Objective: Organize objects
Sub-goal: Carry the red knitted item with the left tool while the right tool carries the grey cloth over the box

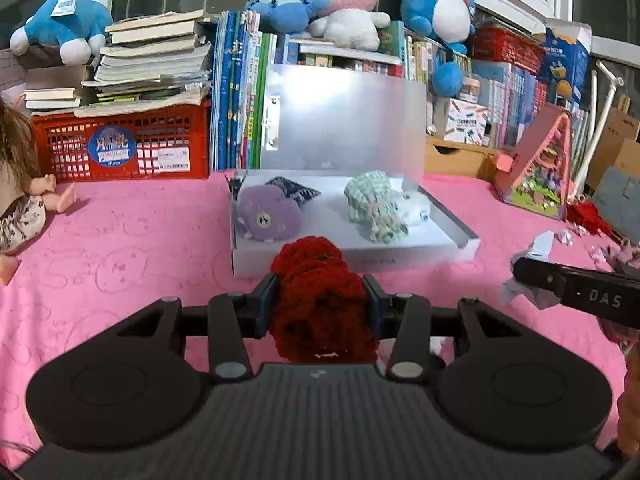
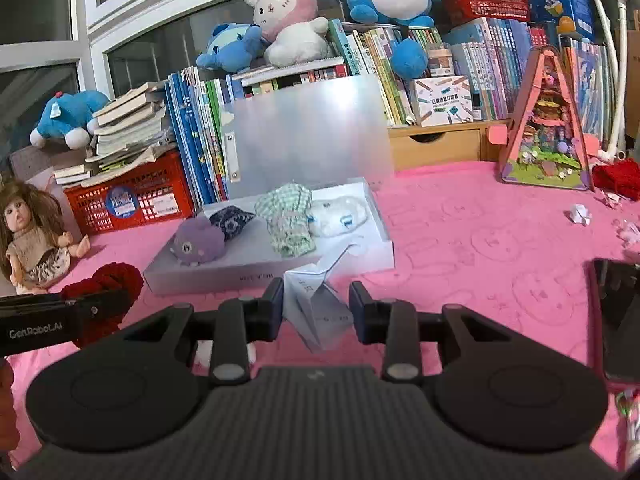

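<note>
Reading what's legible first: the right gripper (image 2: pixel 316 308) is showing "DAS" on its side in the left wrist view, and the left gripper (image 1: pixel 322 302) is showing "Gen.Robot.AI" in the right wrist view. The round blue sticker on the red plastic crate (image 1: pixel 120 148) has writing too, but it's too small to make out.

The left fingers are clenching a dark red crocheted yarn piece (image 1: pixel 320 304), which is hanging just in front of the shallow white cardboard box (image 1: pixel 400 254) on the pink patterned worktop (image 1: pixel 120 248). The right fingers are gripping a folded white paper piece (image 2: pixel 316 304), also near the box's front edge.

Inside the box, a purple plush toy (image 1: pixel 266 216), a dark blue patterned cloth (image 1: pixel 294 190), a green checked cloth bundle (image 1: pixel 374 208) and a white soft item (image 1: pixel 414 206) are sitting side by side. A frosted lid (image 1: pixel 344 120) is standing up behind them, blocking part of the row of upright books (image 1: pixel 236 96). A long-haired doll (image 2: pixel 34 236) is sitting off to the left.
</note>
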